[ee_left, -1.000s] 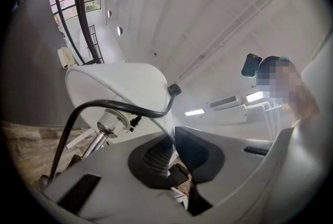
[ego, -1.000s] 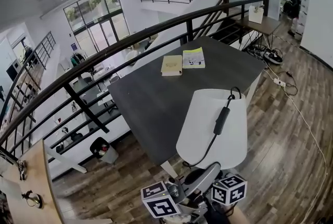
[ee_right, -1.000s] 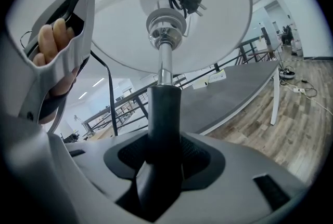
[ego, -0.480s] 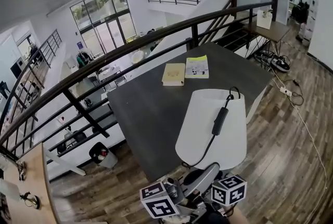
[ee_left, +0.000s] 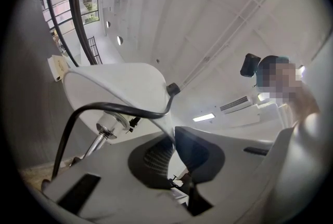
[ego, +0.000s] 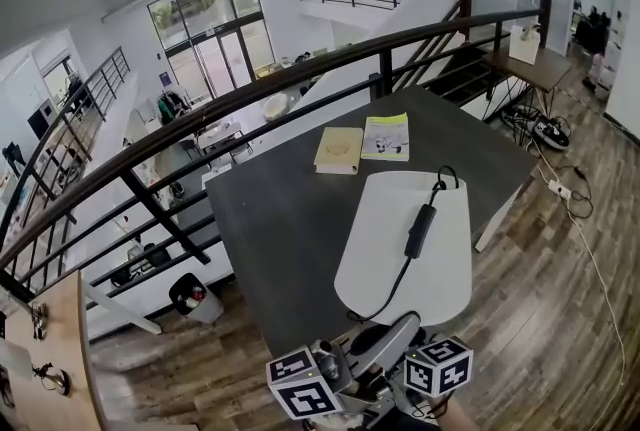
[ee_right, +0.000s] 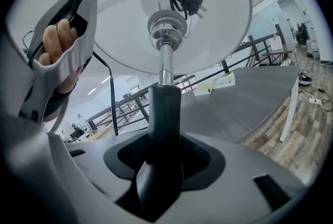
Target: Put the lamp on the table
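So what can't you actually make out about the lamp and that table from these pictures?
- Base of the lamp: hidden in every view. The shade covers it in the head view, and the right gripper covers it in the right gripper view.
- Print on the two books: too small in the head view.
- Legs of the table: mostly hidden under its top.
- Person's face: blurred in the left gripper view.

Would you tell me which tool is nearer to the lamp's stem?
Right. The right tool grips the stem itself; the left tool pinches the edge of the shade, away from it.
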Motion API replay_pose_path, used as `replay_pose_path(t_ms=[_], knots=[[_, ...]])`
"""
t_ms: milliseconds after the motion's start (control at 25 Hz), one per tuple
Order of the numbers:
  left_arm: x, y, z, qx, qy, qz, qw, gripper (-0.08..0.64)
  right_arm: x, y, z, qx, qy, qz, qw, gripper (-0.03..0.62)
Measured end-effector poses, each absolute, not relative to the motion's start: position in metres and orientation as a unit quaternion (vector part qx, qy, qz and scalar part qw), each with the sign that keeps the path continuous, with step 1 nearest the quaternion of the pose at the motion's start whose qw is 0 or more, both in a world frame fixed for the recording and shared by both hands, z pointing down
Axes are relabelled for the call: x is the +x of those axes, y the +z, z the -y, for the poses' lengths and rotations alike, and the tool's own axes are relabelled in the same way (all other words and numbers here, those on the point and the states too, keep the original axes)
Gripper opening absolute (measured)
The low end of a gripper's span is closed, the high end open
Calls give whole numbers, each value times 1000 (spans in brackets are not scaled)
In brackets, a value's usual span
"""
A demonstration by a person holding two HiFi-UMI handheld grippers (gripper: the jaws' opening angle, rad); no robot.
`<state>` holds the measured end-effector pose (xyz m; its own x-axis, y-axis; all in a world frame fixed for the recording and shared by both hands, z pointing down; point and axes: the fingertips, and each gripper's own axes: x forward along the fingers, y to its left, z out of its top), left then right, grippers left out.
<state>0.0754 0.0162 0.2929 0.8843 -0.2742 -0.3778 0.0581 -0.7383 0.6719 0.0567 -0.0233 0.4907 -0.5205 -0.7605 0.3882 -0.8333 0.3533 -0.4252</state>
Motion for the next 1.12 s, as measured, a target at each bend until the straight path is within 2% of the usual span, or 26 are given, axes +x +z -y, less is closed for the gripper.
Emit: replay_pose_path(t_ms=[1120], knots=[[114,307,44,899,-221,69,371,34,91,506,77,483,315,815,61,195]])
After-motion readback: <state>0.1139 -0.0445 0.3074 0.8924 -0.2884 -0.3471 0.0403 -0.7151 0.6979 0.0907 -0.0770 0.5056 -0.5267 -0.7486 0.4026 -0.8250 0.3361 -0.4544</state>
